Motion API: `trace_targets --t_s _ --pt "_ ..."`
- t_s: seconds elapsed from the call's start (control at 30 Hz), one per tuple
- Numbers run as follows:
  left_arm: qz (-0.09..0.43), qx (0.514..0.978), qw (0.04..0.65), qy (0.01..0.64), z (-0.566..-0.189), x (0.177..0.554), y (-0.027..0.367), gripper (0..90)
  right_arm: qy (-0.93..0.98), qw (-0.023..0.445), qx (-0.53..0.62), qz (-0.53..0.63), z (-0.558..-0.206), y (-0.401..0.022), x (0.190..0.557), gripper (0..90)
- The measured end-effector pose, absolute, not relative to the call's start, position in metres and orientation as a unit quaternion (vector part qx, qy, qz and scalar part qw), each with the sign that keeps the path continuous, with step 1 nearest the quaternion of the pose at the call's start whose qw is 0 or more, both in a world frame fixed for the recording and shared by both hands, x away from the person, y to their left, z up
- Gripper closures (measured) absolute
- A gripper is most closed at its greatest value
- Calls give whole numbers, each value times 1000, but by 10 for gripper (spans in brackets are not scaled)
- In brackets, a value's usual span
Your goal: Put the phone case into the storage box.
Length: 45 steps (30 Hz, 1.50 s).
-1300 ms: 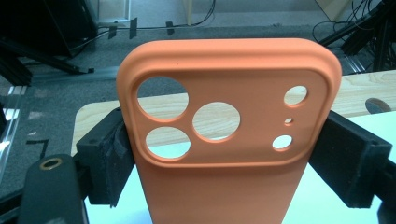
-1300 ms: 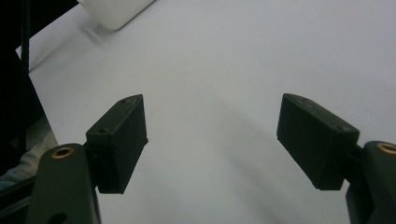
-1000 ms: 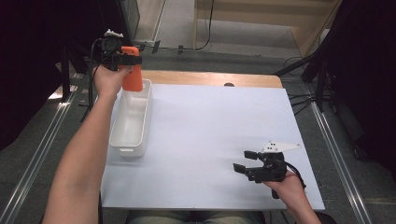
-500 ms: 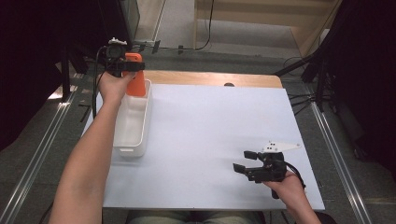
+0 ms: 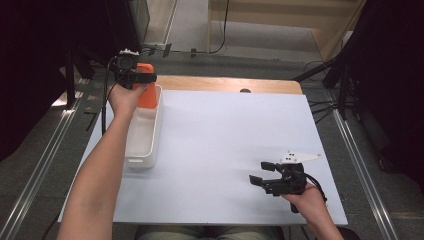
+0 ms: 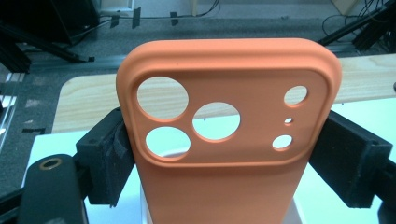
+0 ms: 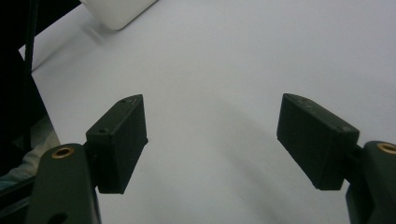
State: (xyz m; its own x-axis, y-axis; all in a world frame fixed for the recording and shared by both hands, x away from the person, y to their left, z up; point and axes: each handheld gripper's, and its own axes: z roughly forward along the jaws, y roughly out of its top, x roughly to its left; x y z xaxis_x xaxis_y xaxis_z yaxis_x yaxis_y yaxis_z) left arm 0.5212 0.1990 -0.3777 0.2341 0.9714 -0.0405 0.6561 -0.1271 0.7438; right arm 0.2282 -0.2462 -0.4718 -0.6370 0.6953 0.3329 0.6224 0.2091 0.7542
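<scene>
An orange phone case (image 6: 224,154) with several round camera holes stands upright between the jaws of my left gripper (image 6: 224,168), whose black pads press on its two side edges. In the high view the left gripper (image 5: 145,79) holds the orange case (image 5: 146,95) at the far end of a white bin (image 5: 142,142) along the table's left side, the case's lower end reaching into the bin. My right gripper (image 5: 261,172) rests near the table's front right with its jaws wide apart; in the right gripper view its pads (image 7: 122,140) have only bare white table between them.
The white tabletop (image 5: 225,150) spreads between the two hands. A strip of wooden board (image 5: 225,84) runs along the far edge. Black stands and cables crowd the floor beyond the table. A corner of the white bin (image 7: 116,11) shows at the top of the right gripper view.
The left hand has come down with the orange case, from above the bin's far end towards its inside. The right gripper has stayed where it was.
</scene>
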Motion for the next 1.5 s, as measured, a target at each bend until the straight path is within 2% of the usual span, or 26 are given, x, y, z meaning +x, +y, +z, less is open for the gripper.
trace_targets --t_s 0.63,1.5 --pt "227 714 326 576 -401 517 197 150 776 37 426 464 -472 -245 228 231" --pt "225 723 301 580 -414 516 192 148 777 36 425 463 -472 -245 228 231"
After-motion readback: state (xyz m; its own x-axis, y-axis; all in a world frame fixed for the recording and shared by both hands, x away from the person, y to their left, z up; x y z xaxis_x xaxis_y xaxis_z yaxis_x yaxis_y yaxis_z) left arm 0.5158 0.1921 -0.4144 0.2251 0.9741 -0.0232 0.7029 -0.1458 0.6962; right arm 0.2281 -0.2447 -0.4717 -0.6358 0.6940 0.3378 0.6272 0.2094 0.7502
